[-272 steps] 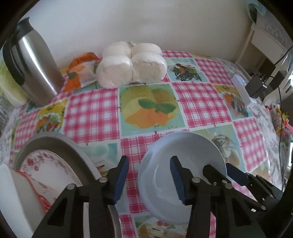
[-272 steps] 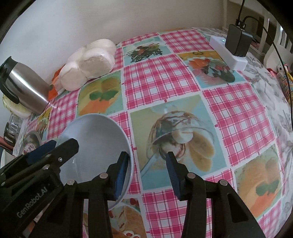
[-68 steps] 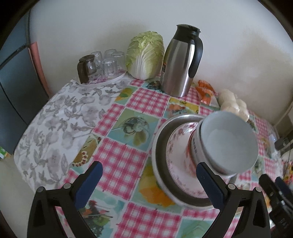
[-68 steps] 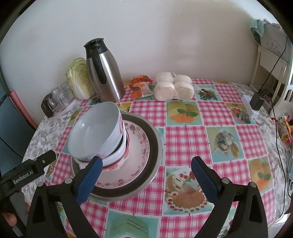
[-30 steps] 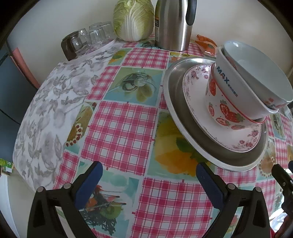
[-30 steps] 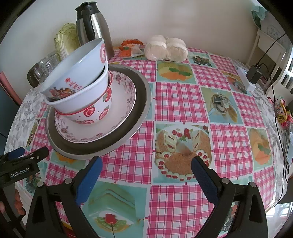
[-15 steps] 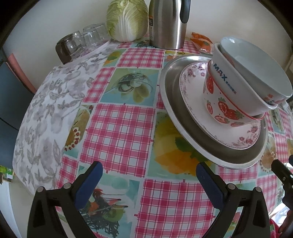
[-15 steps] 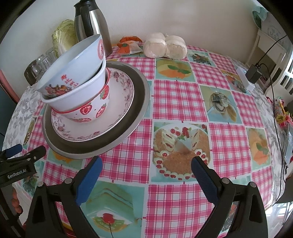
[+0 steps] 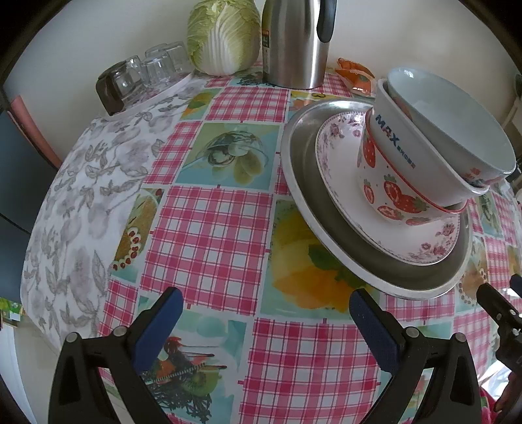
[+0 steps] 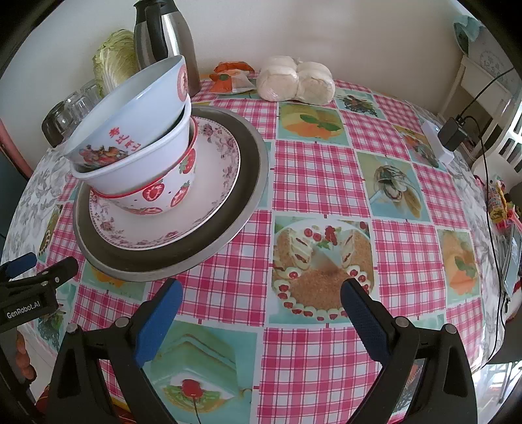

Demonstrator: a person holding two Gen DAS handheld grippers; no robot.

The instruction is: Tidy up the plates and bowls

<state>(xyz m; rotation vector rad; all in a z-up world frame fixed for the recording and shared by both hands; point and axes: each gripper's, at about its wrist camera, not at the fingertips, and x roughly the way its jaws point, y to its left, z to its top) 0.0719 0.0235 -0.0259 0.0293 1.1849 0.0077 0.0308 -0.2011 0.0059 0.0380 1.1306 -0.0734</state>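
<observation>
On the checked tablecloth (image 10: 313, 182) sits one metal tray (image 10: 251, 169) holding one floral plate (image 10: 215, 182), on which three bowls nest—strawberry bowl (image 10: 169, 192), white bowl (image 10: 143, 169), pale blue bowl (image 10: 137, 107) tilted on top—while the left gripper (image 9: 264, 323) and right gripper (image 10: 261, 313) hover wide, empty.

Black-framed tool (image 9: 266, 324), blue pads (image 9: 159, 326), silver screws, "GenRobot.AI" marking

cream wall (image 10: 326, 29), white side table (image 10: 479, 78) — daylight
</observation>
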